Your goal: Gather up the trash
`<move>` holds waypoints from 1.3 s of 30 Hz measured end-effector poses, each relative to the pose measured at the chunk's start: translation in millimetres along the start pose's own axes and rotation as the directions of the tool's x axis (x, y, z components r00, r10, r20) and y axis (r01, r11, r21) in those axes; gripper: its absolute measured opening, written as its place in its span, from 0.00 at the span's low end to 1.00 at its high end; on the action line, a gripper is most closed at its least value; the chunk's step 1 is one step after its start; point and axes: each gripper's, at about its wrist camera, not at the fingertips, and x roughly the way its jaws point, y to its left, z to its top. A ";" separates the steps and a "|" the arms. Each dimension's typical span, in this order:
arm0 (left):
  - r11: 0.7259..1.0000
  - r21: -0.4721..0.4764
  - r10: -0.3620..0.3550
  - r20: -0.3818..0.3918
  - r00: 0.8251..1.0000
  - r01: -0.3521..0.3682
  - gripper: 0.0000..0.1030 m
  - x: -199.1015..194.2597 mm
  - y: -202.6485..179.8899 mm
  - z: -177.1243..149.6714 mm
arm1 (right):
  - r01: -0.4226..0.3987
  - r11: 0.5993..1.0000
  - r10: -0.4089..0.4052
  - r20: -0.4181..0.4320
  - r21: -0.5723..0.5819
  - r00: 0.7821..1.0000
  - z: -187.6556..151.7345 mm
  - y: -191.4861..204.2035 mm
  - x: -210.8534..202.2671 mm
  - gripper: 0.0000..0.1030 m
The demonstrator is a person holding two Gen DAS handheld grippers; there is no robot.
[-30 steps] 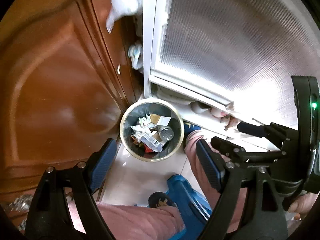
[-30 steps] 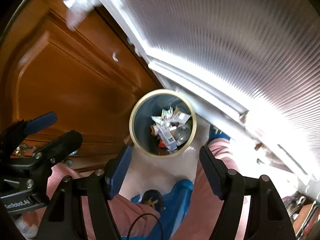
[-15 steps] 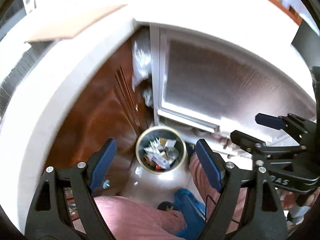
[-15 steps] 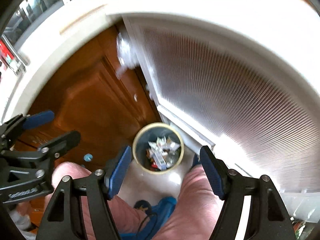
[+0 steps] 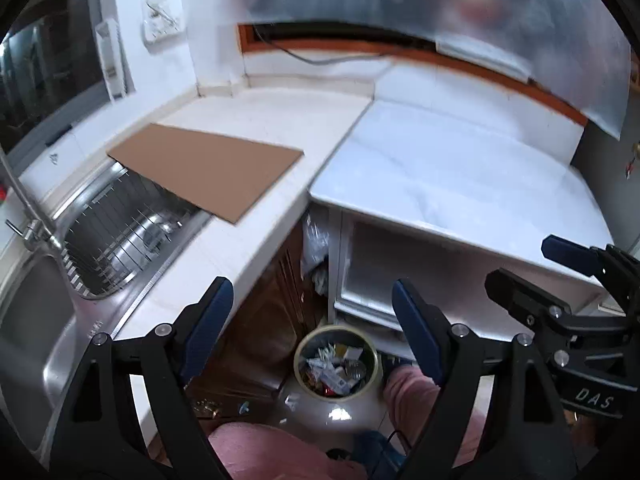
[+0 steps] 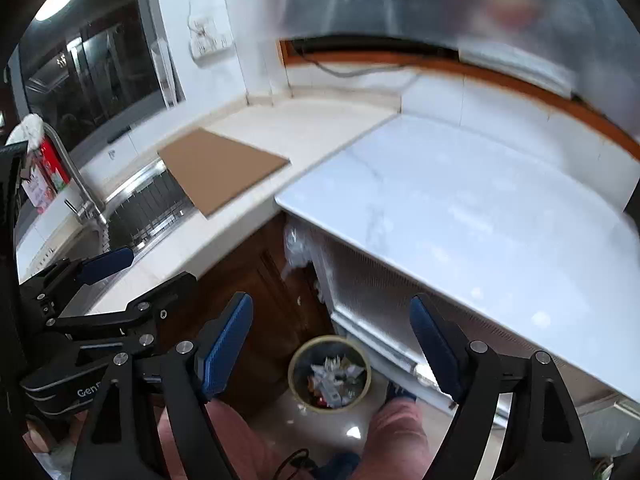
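We see the bin (image 5: 336, 362) of trash on the floor, far below and between both grippers' fingers: left gripper (image 5: 310, 334) wide open, empty; right gripper (image 6: 332, 346) opening, empty.

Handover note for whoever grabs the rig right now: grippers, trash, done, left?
Left gripper: jaws open, nothing between them.
Right gripper: jaws opening, nothing between them.
Both are raised above counter height, pointing down toward the floor.
Bin sits on the floor by the wooden cabinet, holding paper and wrapper trash.
A small scrap lies on the floor beside the bin.
Counter carries only a cardboard sheet.
Left: the scrap, perhaps the cardboard.
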 end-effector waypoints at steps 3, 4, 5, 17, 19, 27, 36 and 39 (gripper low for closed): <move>1.000 -0.010 0.004 0.032 0.999 -0.004 0.77 -15.9 3.5 10.0 | -0.013 1.000 0.013 0.036 -0.002 0.999 11.4 6.5 -22.4 0.80; 1.000 -0.012 0.006 0.042 0.999 -0.005 0.77 -21.0 4.2 12.8 | -0.010 1.000 0.011 0.049 -0.006 0.999 13.5 9.8 -30.1 0.80; 1.000 -0.014 0.006 0.050 0.999 -0.006 0.77 -26.0 4.9 15.2 | -0.006 1.000 0.007 0.063 -0.009 0.998 16.6 12.3 -37.4 0.80; 0.999 -0.012 0.031 0.101 0.994 -0.030 0.77 -53.3 3.3 25.5 | 0.001 1.000 -0.001 0.129 -0.002 0.992 27.7 10.6 -66.2 0.80; 1.000 -0.015 0.028 0.105 0.994 -0.027 0.77 -55.1 3.4 25.6 | 0.002 1.000 -0.002 0.135 0.000 0.991 26.9 7.6 -63.4 0.80; 1.000 -0.022 0.019 0.104 0.994 -0.017 0.77 -55.6 2.9 25.7 | 0.017 1.000 -0.017 0.156 0.002 0.988 26.1 4.0 -68.0 0.80; 1.000 -0.023 0.020 0.105 0.994 -0.018 0.77 -55.6 1.8 25.8 | 0.034 0.999 -0.034 0.165 0.001 0.986 26.9 0.5 -70.3 0.80; 1.000 -0.024 0.022 0.105 0.994 -0.019 0.77 -55.5 0.3 26.0 | 0.033 0.999 -0.033 0.165 0.000 0.986 27.4 -0.7 -70.6 0.80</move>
